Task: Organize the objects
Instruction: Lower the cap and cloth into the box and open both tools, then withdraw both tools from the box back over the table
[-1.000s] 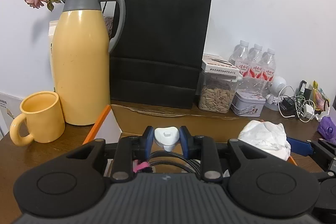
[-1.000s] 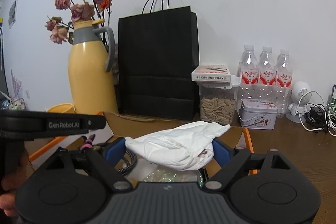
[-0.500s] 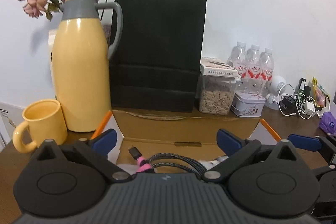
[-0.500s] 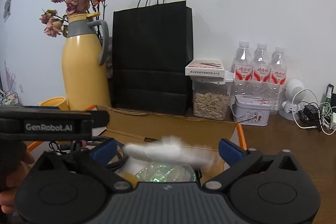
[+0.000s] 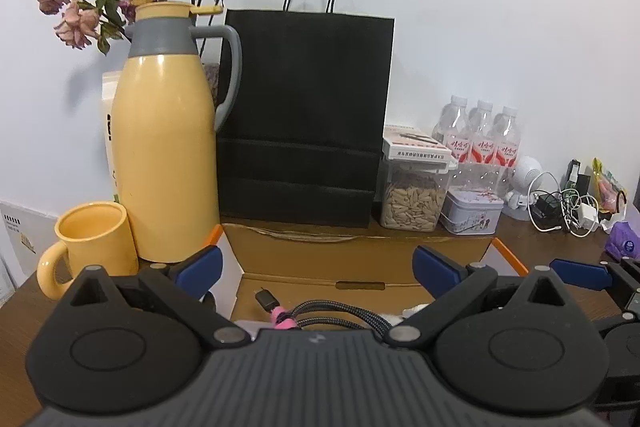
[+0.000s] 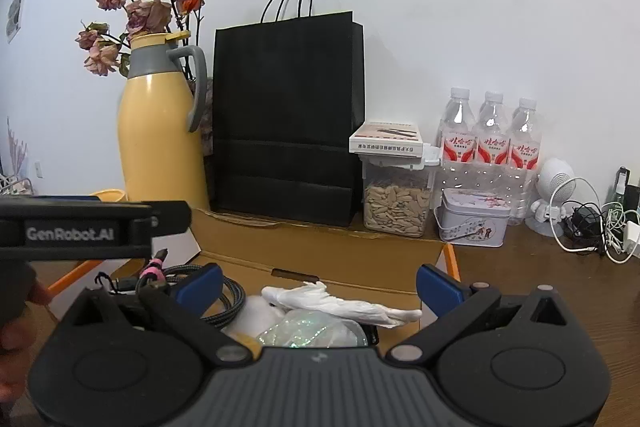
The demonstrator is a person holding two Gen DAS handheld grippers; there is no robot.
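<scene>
The left tool (image 5: 316,265) hangs with its blue pads spread wide and nothing between them; the right tool (image 6: 318,279) is just as wide open and also empty. Both hover over the open cardboard box (image 6: 320,255), which fills the 6 o'clock part of each view.

In the box, straight below the right tool, lies a crumpled white wrapper (image 6: 340,301) on top of a shiny clear packet (image 6: 312,333). At 9 o'clock from them sits a coiled braided cable (image 5: 340,315) bound with a pink tie (image 5: 280,319), its plug pointing toward 11 o'clock. These task things appear to be already in the box, so the drop seems done.

The step in hand looks like clearing out of the box. My advice: lift both tools straight up with the pads kept wide, so neither catches the wrapper's loose tail or a cable loop. The wrapper is light and would likely drag out on a snagged pad.

Beyond the box at 12 o'clock stands a black paper bag (image 5: 308,115); its contents are hidden. At 10 o'clock are a yellow flask (image 5: 164,147) and a yellow mug (image 5: 90,251), whose inside seems bare. At 2 o'clock on the bench (image 6: 540,287) a clear jar (image 6: 394,203) holds seeds, with a small carton on its lid, beside a closed tin (image 6: 474,223) and three water bottles (image 6: 492,143).
</scene>
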